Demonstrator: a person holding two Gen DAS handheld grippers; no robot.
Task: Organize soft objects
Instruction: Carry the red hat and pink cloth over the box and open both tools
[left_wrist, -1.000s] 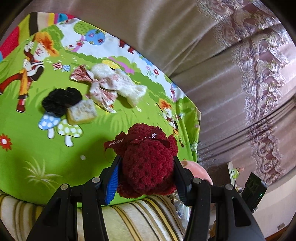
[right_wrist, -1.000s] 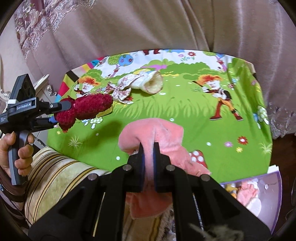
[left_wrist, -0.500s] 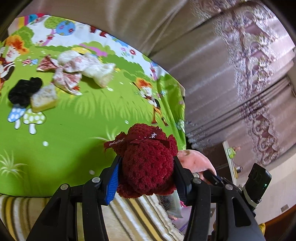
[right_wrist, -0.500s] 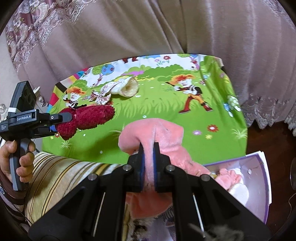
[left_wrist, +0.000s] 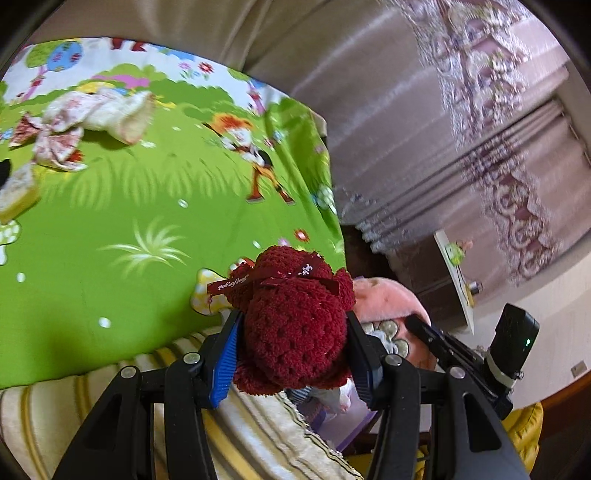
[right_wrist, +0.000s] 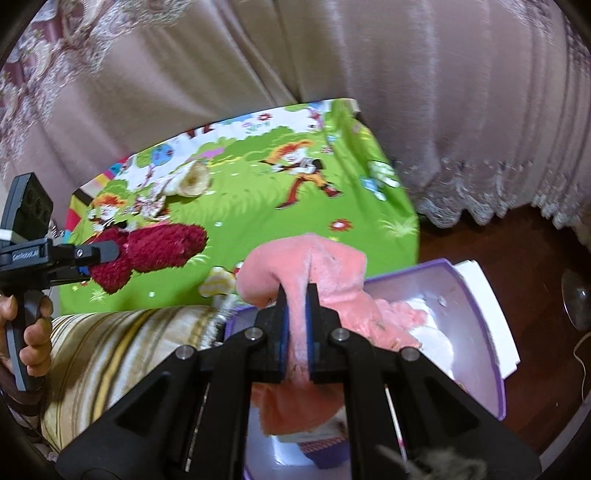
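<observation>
My left gripper (left_wrist: 291, 325) is shut on a dark red knitted plush toy (left_wrist: 291, 328) with a ribbon, held over the front right edge of the green cartoon cloth (left_wrist: 110, 221). The toy also shows in the right wrist view (right_wrist: 155, 247). My right gripper (right_wrist: 297, 295) is shut on a pink plush cloth (right_wrist: 310, 266), held above a purple box (right_wrist: 476, 306) that holds pink and white soft items. The pink cloth also shows in the left wrist view (left_wrist: 388, 299), just right of the red toy.
On the cloth's far left lie a floral fabric bundle (left_wrist: 85, 118), a cream block (left_wrist: 18, 192) and a black item at the frame edge. A striped cushion (right_wrist: 122, 343) borders the cloth's front. Curtains (right_wrist: 332, 55) hang behind. The dark wooden floor (right_wrist: 535, 258) lies right of the box.
Both grippers have swung to the right with their loads. The purple box has come into the right wrist view, now under the pink cloth. The red toy has reached the cloth's right edge.
</observation>
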